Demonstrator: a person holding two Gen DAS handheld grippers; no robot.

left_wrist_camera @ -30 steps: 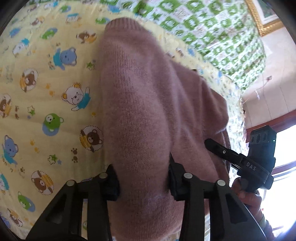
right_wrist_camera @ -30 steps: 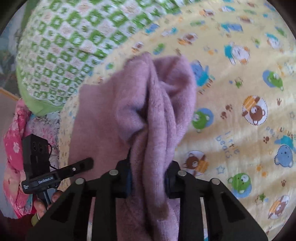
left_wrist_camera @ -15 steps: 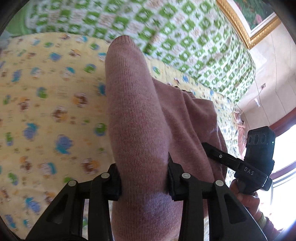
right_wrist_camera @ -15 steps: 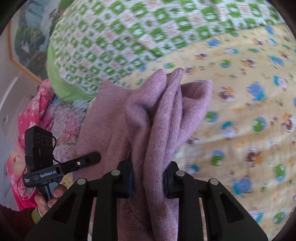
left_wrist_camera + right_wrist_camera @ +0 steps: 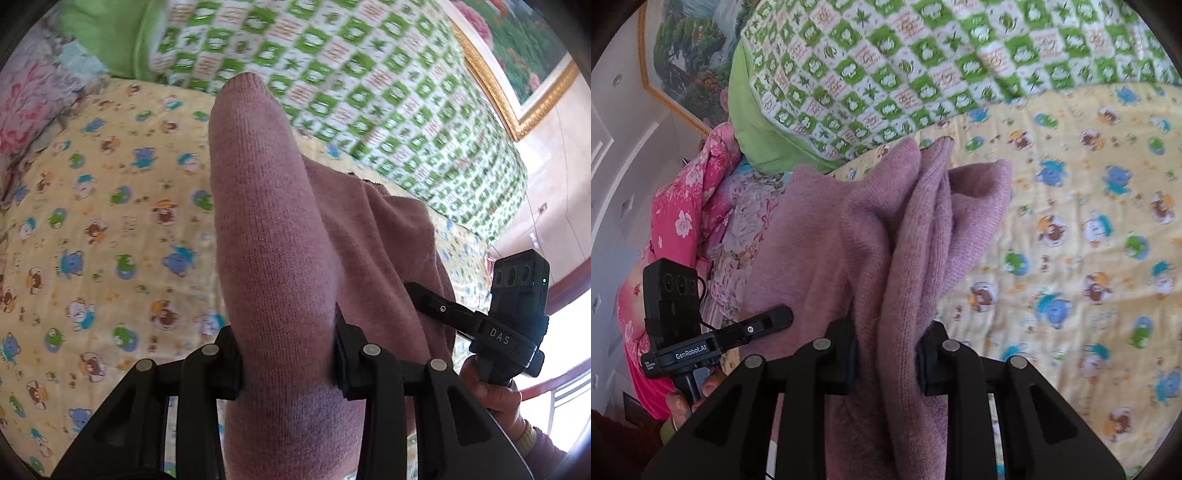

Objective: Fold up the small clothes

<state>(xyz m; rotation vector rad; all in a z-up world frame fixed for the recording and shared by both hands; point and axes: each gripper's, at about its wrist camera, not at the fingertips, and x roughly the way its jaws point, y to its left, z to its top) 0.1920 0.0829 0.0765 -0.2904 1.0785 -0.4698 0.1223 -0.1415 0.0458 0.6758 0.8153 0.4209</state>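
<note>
A mauve knitted sweater (image 5: 273,236) hangs lifted above the yellow bear-print bed sheet (image 5: 92,229). My left gripper (image 5: 288,362) is shut on a thick smooth fold of it. My right gripper (image 5: 886,363) is shut on a bunched, pleated edge of the same sweater (image 5: 905,236). The sweater stretches between the two grippers. The right gripper shows at the right of the left wrist view (image 5: 480,325); the left gripper shows at the left of the right wrist view (image 5: 713,339). The sweater's lower part is hidden behind the fingers.
A green-and-white patterned quilt (image 5: 369,74) lies piled at the far side of the bed. A pink floral blanket (image 5: 683,206) is heaped at the bed's edge. A gold-framed painting (image 5: 517,55) hangs on the wall. A window is at right.
Both grippers have risen with the sweater, lifting it off the sheet. The views tilted up, so the quilt, painting and pink blanket now show more. Both grips stayed shut.
</note>
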